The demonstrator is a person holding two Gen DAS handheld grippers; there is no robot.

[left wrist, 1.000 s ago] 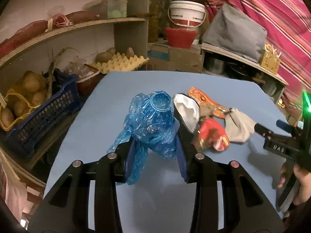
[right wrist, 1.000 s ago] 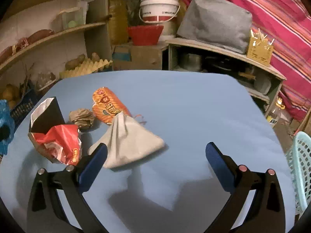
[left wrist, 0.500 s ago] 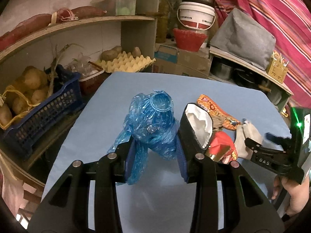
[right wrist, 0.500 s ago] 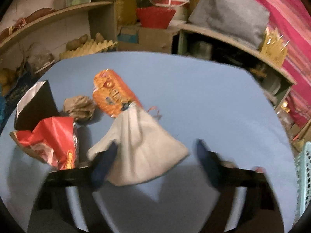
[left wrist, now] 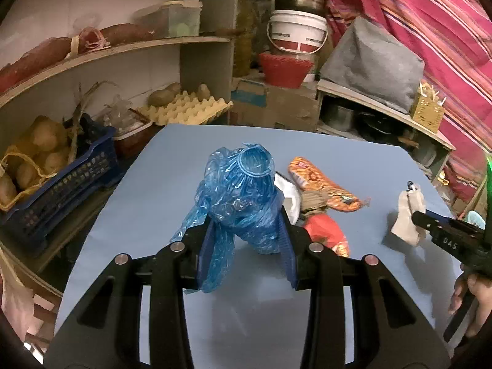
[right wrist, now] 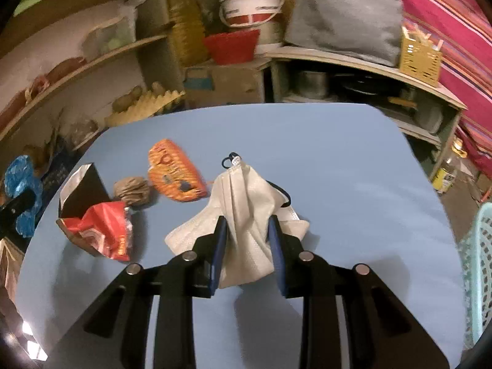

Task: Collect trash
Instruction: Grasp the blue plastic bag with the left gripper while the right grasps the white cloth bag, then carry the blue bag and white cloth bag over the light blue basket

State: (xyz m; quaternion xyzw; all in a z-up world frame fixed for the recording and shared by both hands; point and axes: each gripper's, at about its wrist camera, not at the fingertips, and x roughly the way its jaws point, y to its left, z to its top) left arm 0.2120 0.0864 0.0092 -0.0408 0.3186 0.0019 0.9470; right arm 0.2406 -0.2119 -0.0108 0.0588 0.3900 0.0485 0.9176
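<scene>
Your right gripper (right wrist: 246, 246), frame centre, is closing on the limp mask (right wrist: 243, 215); a shallow pinch could let it slip. Your left gripper (left wrist: 246, 243) pinches the blue bag (left wrist: 243, 196), centre.

Both wrist cameras are looking forward and down along their claws, close over the blue desk (left wrist: 160, 190). Both are facing the shelves (right wrist: 129, 46) and sharing the white bucket (left wrist: 296, 32).

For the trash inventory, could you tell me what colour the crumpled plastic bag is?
Translucent blue plastic bag, clearest in the left wrist view.
</scene>
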